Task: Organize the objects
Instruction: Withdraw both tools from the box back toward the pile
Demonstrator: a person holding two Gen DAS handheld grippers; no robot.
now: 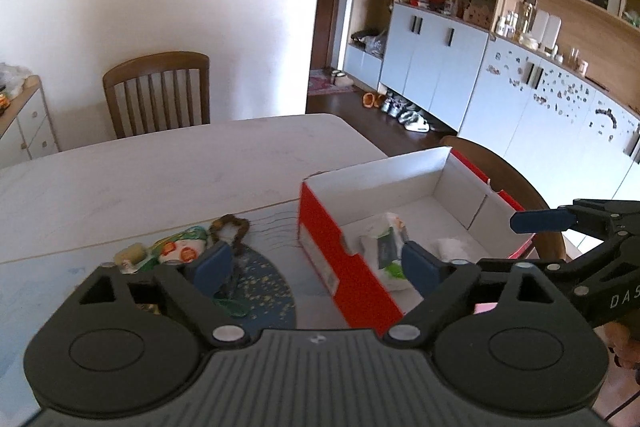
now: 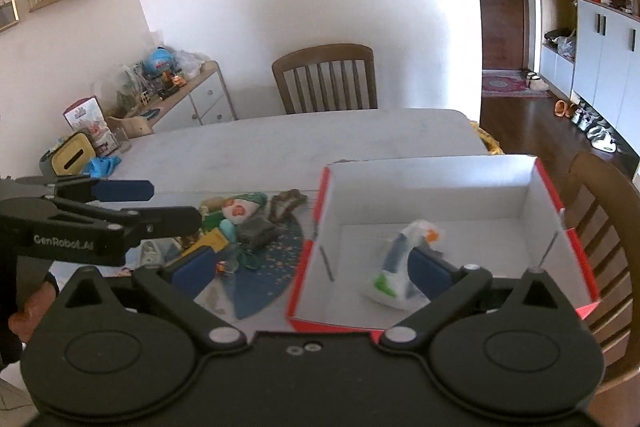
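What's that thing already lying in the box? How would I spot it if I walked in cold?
Find the pale dining table, then the open red box with white inside walls at its near right end. On the box floor lies a crumpled white plastic packet with green, dark and orange print. Most other small items sit heaped on the table left of the box.

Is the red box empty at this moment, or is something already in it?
Not empty. The red box is open-topped, and a white packet with green print lies on its white floor.
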